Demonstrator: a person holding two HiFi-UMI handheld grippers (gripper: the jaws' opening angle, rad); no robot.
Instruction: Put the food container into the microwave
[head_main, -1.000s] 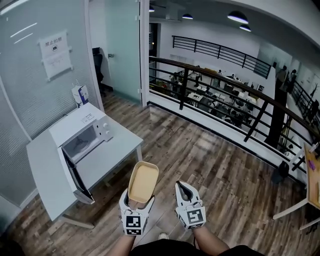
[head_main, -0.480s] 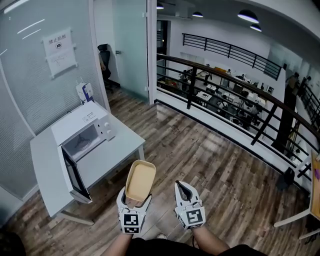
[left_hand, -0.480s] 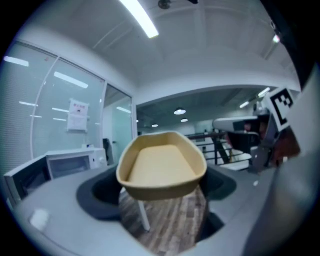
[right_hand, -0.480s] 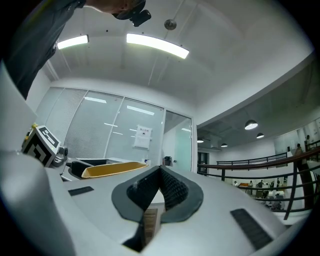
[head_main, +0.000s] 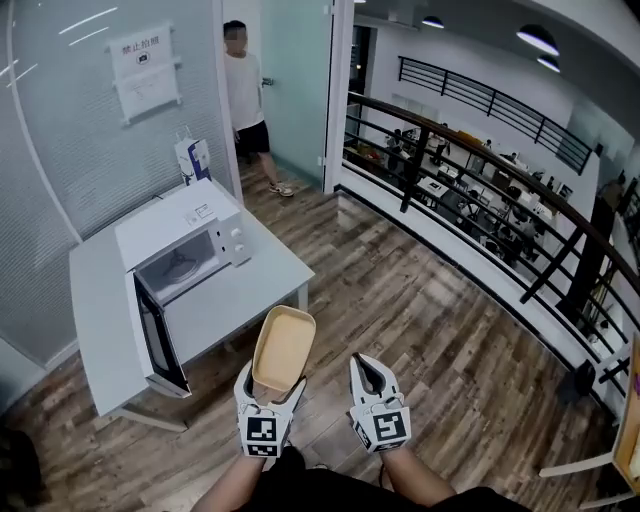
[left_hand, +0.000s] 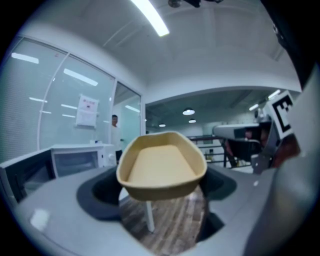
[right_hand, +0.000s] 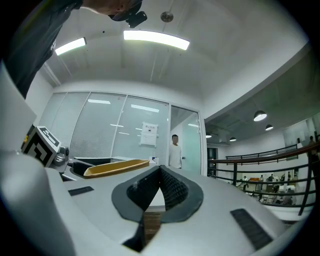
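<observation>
Closer than second ago: microwave (head_main: 178, 228) on table (head_main: 252, 287); person (head_main: 243, 95) newly in doorway. Near end of food container (head_main: 284, 346) clamped in left hand-held gripper (head_main: 268, 398), long axis pointing forward. Microwave, door open, lies ahead-left, on holding arm's side; right hand-held gripper (head_main: 368, 375) closed, empty

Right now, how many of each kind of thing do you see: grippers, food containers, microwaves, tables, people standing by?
Grippers: 2 (left gripper, right gripper)
Food container: 1
Microwave: 1
Table: 1
Person in the doorway: 1
Total: 6
</observation>
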